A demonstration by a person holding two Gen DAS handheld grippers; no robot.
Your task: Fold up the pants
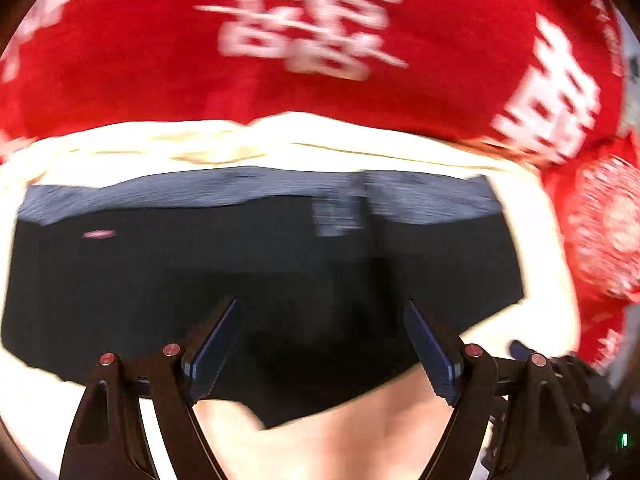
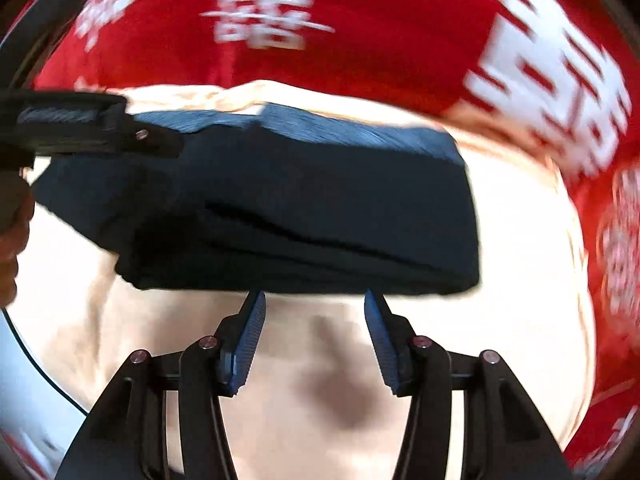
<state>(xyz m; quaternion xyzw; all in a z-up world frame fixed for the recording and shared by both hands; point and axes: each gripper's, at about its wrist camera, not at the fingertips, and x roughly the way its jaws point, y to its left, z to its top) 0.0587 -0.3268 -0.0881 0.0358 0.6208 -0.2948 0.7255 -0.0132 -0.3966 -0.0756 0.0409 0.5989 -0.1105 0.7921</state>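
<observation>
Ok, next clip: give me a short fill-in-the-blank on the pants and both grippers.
1. The folded dark pants lie on a ____ cloth.
2. The right gripper holds ____.
3. The left gripper has its jaws ____.
4. The large cover behind is ____ with white characters.

Missing: cream; nothing; open; red

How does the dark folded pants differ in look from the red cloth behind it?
The folded pants are dark navy and plain, with a lighter grey band along the far edge; the red cloth is bright red with large white printed characters. The pants lie as a compact stacked bundle on a cream sheet; the red cloth spreads wide beyond that sheet. Both are fabric.
</observation>
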